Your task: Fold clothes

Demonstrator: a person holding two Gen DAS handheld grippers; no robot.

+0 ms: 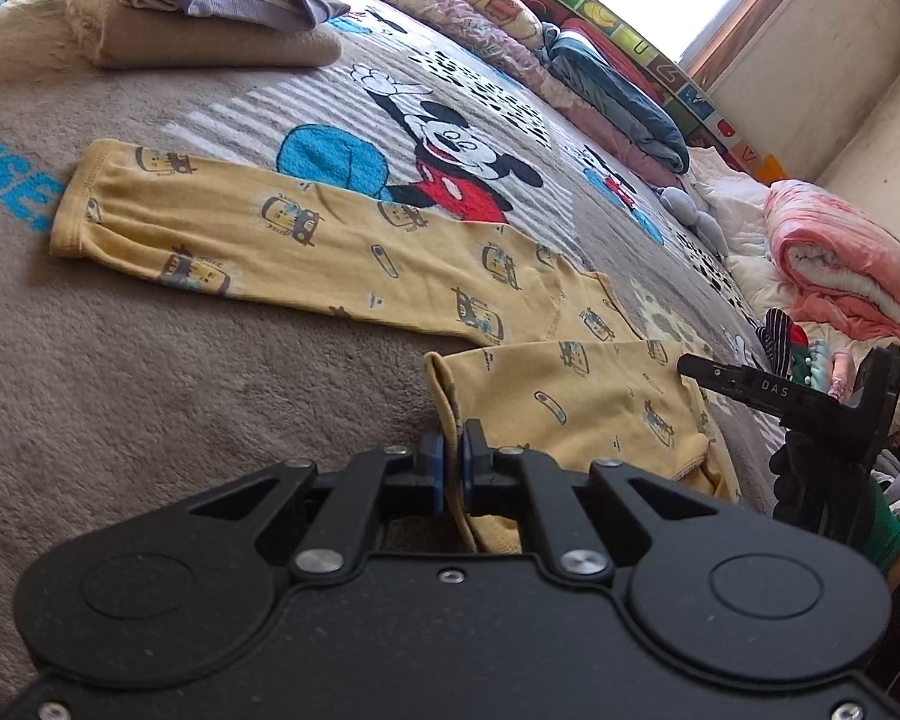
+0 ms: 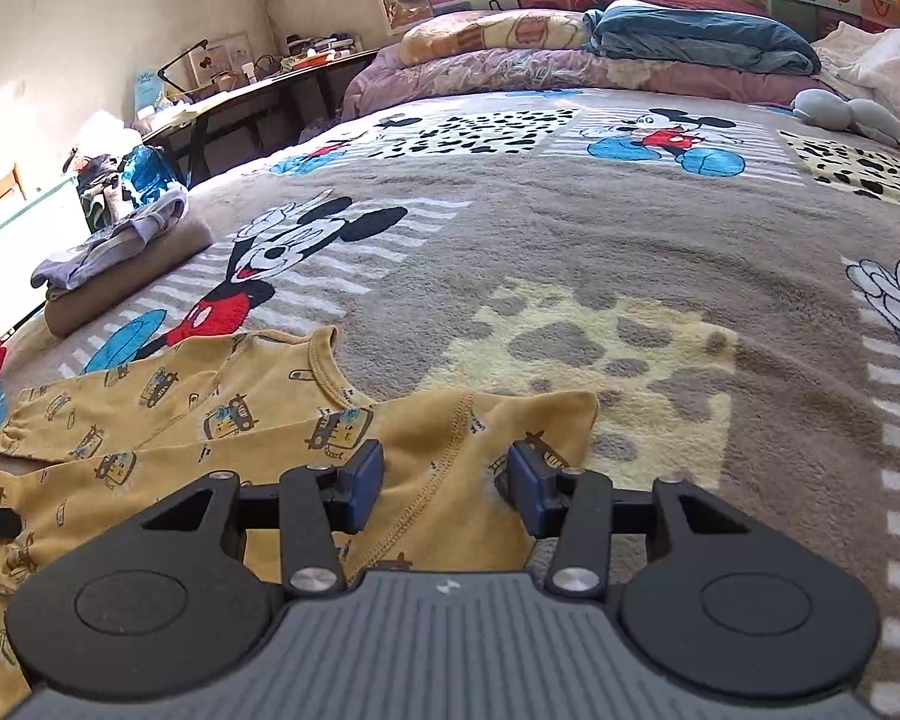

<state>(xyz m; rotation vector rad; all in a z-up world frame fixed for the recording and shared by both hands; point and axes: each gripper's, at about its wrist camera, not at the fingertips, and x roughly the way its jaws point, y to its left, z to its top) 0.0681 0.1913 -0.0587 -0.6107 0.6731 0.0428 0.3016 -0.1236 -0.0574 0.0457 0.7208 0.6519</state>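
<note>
Yellow printed shirt (image 1: 390, 258) flat on grey cartoon blanket (image 2: 570, 228), one sleeve stretched out. Left gripper (image 1: 450, 459) pinches a folded edge. Right gripper (image 2: 444, 474) spread wide above the shirt. Bare blanket beyond.

We count one yellow printed shirt (image 2: 258, 420), one stack of folded clothes (image 1: 198, 18), one cartoon blanket (image 2: 570, 228), two hand-held grippers.
</note>
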